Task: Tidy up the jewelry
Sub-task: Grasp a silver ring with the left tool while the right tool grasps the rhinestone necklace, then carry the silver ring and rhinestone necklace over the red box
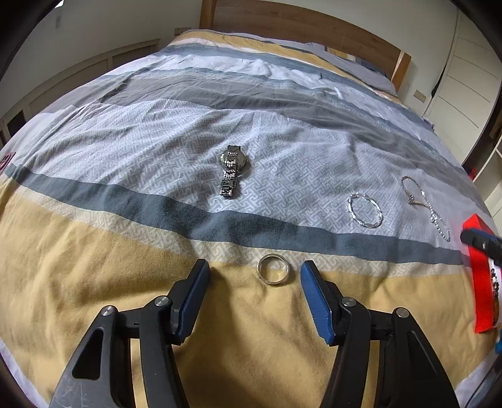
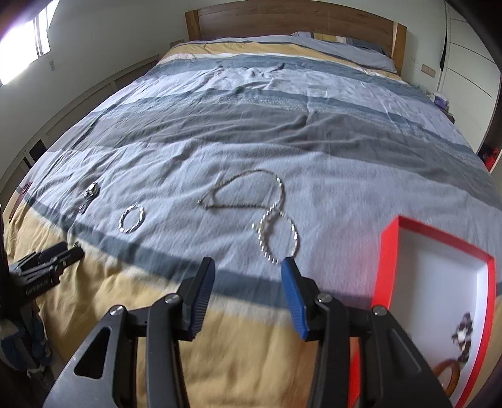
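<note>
A silver ring lies on the yellow band of the bedspread, in the gap just ahead of my left gripper, whose blue pads stand open and clear of it. Farther off lie a metal watch, a twisted silver bangle and a chain necklace. My right gripper is open with nothing between its fingers. It hovers just short of a beaded bracelet and the chain necklace. The bangle and the watch lie to its left.
A red box with a white inside sits on the bed at the right. It holds a dark beaded piece and a brown bangle. The left gripper shows at the left edge. A wooden headboard stands at the far end.
</note>
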### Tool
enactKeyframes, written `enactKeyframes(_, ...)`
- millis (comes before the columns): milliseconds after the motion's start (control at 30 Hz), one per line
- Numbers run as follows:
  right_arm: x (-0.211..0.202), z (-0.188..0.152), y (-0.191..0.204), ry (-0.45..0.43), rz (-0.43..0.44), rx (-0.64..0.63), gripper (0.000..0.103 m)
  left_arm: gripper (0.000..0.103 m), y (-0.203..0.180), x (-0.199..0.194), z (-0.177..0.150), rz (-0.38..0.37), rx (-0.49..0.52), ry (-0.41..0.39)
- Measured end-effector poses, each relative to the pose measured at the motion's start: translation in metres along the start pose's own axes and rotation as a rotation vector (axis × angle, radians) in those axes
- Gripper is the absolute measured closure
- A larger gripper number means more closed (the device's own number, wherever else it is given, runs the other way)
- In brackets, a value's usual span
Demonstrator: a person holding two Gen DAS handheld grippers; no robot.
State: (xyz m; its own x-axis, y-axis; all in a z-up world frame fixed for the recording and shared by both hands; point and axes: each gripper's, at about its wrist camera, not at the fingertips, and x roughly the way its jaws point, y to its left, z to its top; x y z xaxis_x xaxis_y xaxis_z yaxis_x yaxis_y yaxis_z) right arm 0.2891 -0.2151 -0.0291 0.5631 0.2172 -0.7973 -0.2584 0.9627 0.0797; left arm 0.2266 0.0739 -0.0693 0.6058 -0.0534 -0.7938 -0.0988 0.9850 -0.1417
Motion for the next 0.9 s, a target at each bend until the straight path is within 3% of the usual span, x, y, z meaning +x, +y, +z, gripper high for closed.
enactKeyframes(100,0.008,0.008,-0.003,-0.004,-0.004,0.001,0.061,0.048,0.0,0.005,-0.002,-0.002,0.007,-0.001)
enactKeyframes(233,0.02,0.016,-0.003,0.0,-0.008,-0.009,0.061,0.064,-0.004,0.007,-0.005,-0.002,0.025,-0.014)
enactKeyframes(567,0.06,0.038,-0.005,0.055,-0.056,-0.06,0.06,0.082,-0.001,0.008,-0.006,-0.046,0.01,-0.035)
enactKeyframes(700,0.077,0.042,-0.009,0.098,-0.09,-0.085,0.055,0.083,0.001,0.009,-0.006,-0.064,0.002,-0.039)
enactKeyframes(833,0.089,0.039,-0.015,0.112,-0.068,-0.052,0.054,0.084,0.005,0.007,-0.006,-0.098,-0.022,-0.045)
enactKeyframes(900,0.088,0.037,-0.014,0.105,-0.056,-0.047,0.065,0.084,0.007,0.007,-0.005,-0.116,-0.032,-0.049)
